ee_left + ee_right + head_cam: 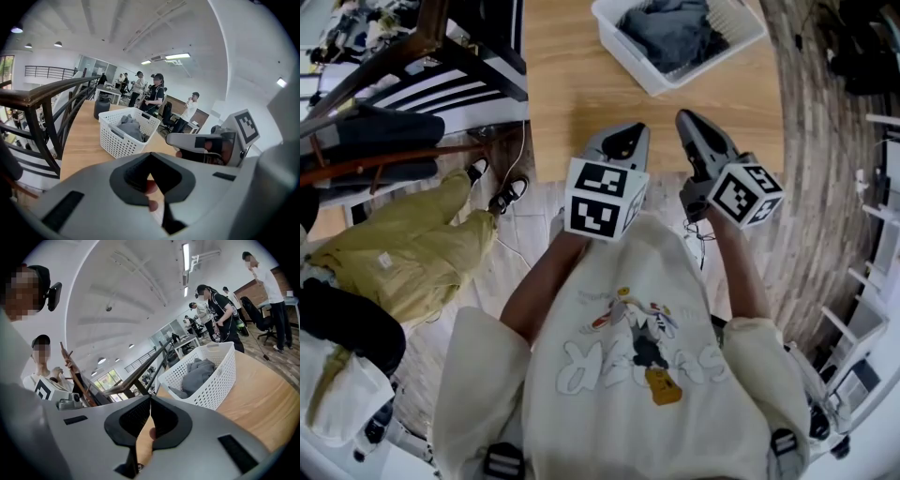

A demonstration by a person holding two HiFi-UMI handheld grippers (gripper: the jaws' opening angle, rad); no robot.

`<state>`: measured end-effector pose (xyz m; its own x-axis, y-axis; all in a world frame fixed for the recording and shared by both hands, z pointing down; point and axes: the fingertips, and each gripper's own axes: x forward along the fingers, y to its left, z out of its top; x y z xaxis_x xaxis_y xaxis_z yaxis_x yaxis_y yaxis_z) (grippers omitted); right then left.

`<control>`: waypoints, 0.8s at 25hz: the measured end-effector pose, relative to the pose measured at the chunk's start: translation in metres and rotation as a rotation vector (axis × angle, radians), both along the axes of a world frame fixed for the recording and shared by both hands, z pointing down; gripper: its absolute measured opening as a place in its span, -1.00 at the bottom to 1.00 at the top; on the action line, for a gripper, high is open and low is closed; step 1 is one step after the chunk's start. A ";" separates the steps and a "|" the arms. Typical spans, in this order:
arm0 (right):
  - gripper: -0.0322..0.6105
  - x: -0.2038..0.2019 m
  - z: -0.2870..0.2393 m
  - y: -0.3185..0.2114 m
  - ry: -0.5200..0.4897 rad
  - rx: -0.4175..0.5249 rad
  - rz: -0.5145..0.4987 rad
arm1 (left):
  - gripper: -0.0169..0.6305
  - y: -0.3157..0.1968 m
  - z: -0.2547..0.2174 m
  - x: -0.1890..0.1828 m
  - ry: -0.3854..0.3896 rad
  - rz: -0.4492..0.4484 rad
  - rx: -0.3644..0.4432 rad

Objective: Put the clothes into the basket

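- Ahead, a wooden table [572,103] fills the far middle. Its near edge lies under both grippers, and its left edge runs beside a dark stair railing [412,56].
- Bare wood lies open between the grippers and the basket.
- A white basket [623,61] at the table's far right holds grey clothes [670,33].
- The left gripper [625,131] and the right gripper [688,119] have their fingers pressed together, holding nothing.

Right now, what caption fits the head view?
Left hand-held gripper and right hand-held gripper, both shut, near a basket of grey clothes.
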<state>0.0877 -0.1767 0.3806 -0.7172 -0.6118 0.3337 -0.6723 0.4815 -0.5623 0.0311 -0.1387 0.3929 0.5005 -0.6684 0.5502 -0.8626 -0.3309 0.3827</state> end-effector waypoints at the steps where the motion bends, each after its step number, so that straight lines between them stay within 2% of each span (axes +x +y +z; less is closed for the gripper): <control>1: -0.81 0.001 -0.002 0.006 0.006 0.009 -0.018 | -0.94 0.006 -0.001 0.003 0.003 -0.005 0.000; 10: -0.81 0.018 -0.014 0.044 0.016 0.053 -0.080 | -0.94 0.044 -0.010 0.024 -0.016 -0.019 0.021; 20: -0.81 0.034 -0.019 0.082 -0.015 0.075 -0.109 | -0.94 0.087 -0.020 0.027 -0.049 -0.086 0.048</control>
